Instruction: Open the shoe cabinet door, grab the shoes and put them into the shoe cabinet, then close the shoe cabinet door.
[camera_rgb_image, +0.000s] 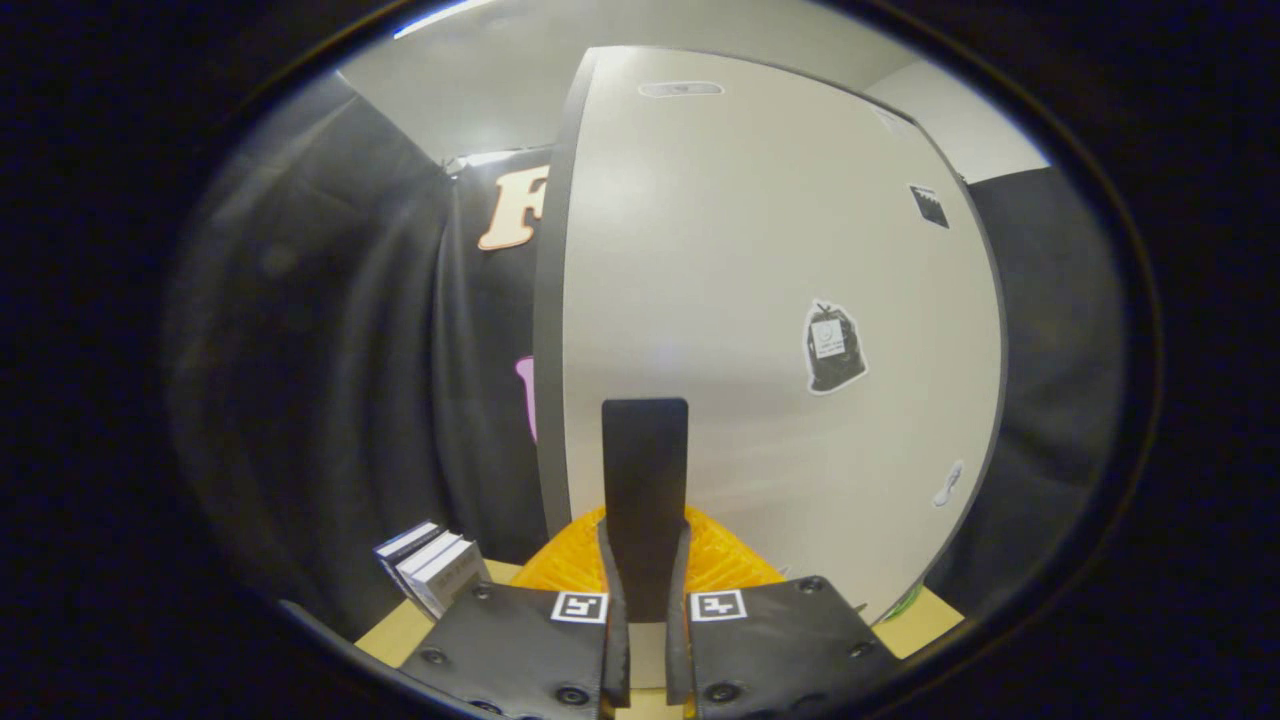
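Between the fingers of the gripper (645, 600) stands a black handle (645, 500), and both fingers press on its sides, pinching it. Behind the handle rises the white cabinet door (760, 300), seen close and face-on, with a dark edge down its left side. On the door sit a black sticker (833, 347) and smaller marks. At the door's foot lies something orange and ribbed (725, 560). Small boxes (435, 570) stand on the tabletop (395, 632) to the left, near its edge.
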